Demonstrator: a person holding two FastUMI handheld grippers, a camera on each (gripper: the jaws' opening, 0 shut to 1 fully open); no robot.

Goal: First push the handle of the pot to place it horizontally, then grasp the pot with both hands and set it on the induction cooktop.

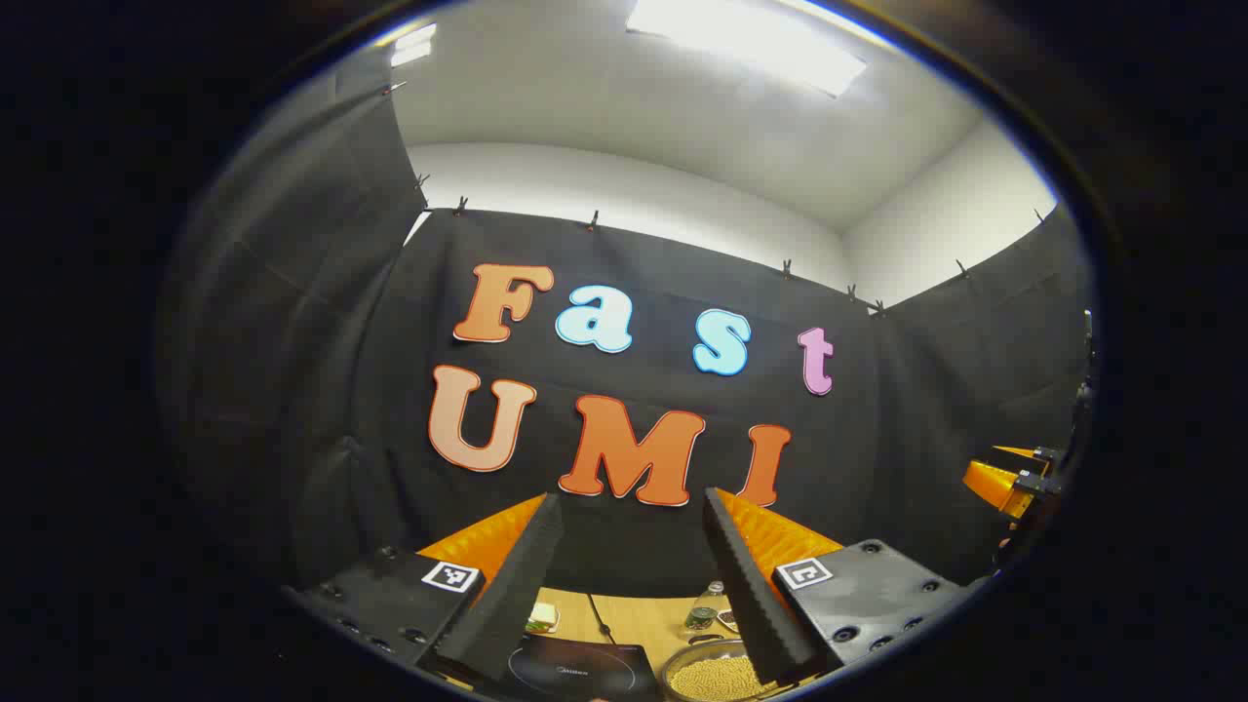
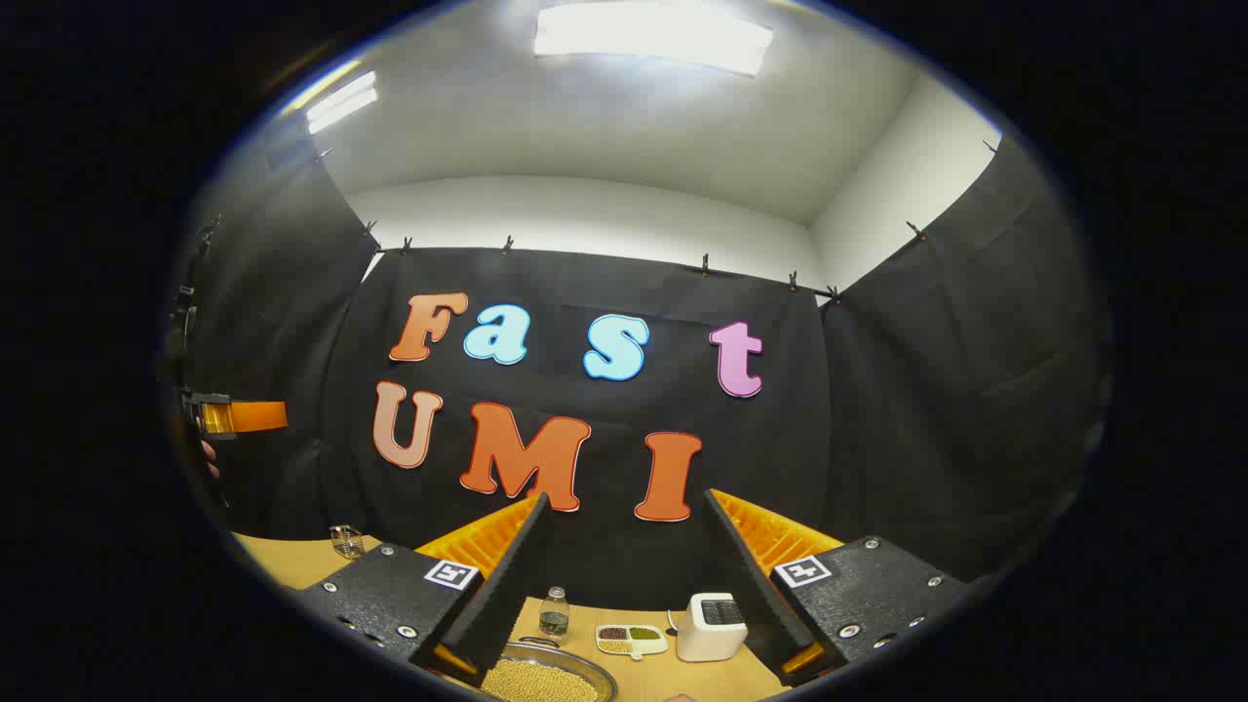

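Both grippers are hanging high above the table and pointing at the booth wall, so nothing is being touched. The left gripper (image 1: 632,575) is holding its fingers apart with nothing between them, and the right gripper (image 2: 624,575) is doing the same. The pot (image 2: 546,678) is sitting on the wooden table (image 2: 283,561) low in the right gripper view, a shallow metal pan filled with pale beans, and it is showing too in the left gripper view, just beside the black cooktop (image 1: 575,673). The main risk, as I am judging it, is coming from working nearly blind: with the cameras tipped upward, a descent toward the handle could be landing on the rim or in the beans and scattering them. A push that is too hard could be sliding the whole pot toward the small bottle (image 2: 554,614), the little dish of grains (image 2: 632,639) or the white box (image 2: 712,624) behind it. A lift with uneven grips could be tipping the load. The handle is not making itself out anywhere, the pot's near edge is being cut off, and the right finger in the left gripper view is covering part of it
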